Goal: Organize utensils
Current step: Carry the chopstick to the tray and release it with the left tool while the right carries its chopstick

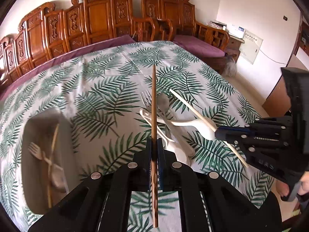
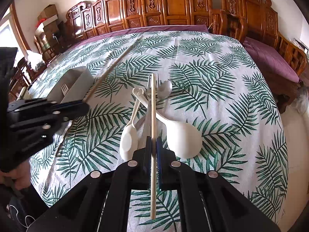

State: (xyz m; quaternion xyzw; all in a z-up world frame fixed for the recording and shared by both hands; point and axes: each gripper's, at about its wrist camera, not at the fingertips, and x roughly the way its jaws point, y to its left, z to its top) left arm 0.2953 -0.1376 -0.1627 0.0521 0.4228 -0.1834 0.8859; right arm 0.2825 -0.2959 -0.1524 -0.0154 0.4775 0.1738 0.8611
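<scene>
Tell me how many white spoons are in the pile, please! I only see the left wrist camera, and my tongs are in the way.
Observer: Two. The right wrist view shows a small spoon and a big spoon lying side by side.
Operator: And what's further left in the room, where my picture stops?
Observer: Cardboard boxes are stacked up there.
</scene>
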